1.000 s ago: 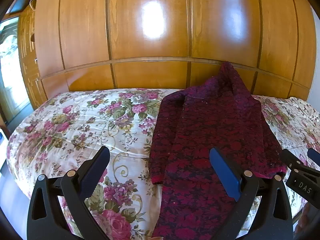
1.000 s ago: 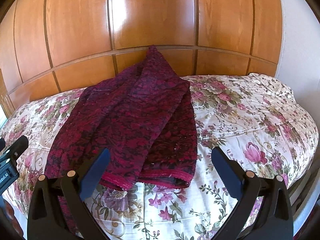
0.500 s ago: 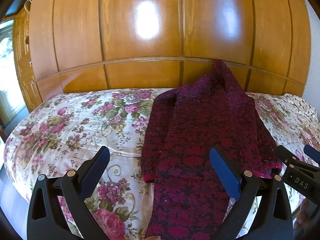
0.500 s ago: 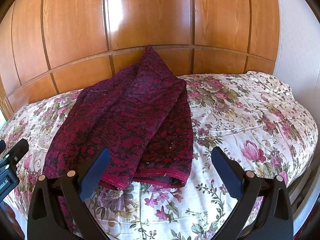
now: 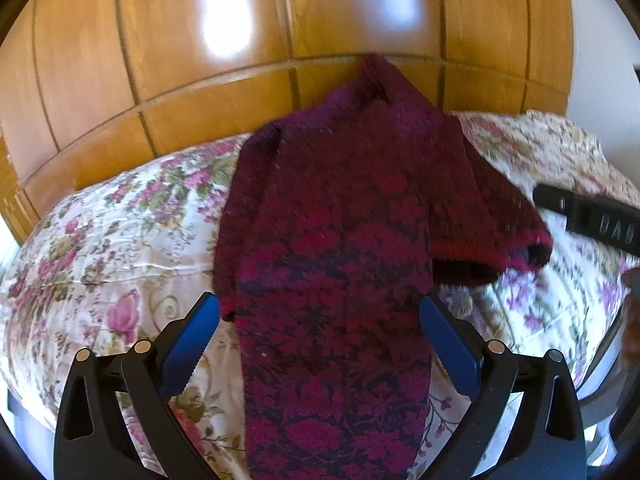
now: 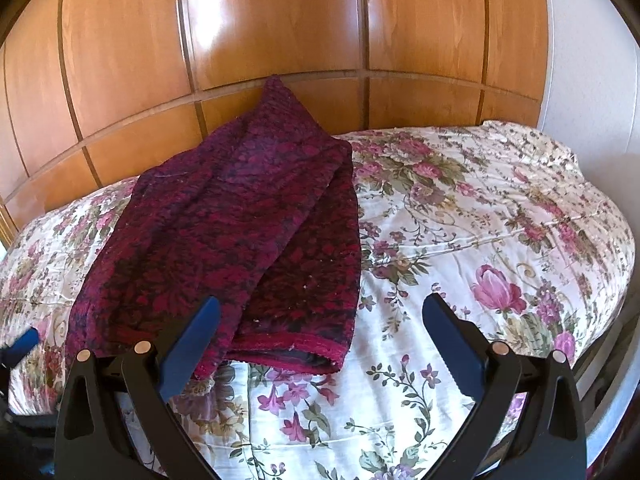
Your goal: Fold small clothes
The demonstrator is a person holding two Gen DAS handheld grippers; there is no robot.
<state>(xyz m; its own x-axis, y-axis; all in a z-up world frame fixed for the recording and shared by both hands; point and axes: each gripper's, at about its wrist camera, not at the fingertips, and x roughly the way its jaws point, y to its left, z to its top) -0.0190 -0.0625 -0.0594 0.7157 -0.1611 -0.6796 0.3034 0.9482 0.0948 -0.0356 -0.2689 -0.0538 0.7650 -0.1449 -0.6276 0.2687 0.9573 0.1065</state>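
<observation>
The left wrist view is smeared by motion blur, so the weave of the dark red garment [image 5: 332, 264] and the flowers of the bedspread [image 5: 112, 248] run together. The garment's near end is cut off by the lower edge there. Of the right tongs [image 5: 592, 220], only a blurred black part enters from the right. In the right wrist view the garment's folded layers hide its underside.

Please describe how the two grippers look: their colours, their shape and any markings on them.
The left gripper and the right gripper look alike: black plastic arms that curve outward, round silver pins at the joints, and flat blue fingers with fine teeth on the inner edge. In the left wrist view, the right gripper's black body at the right edge carries pale letters, too blurred to read.
</observation>
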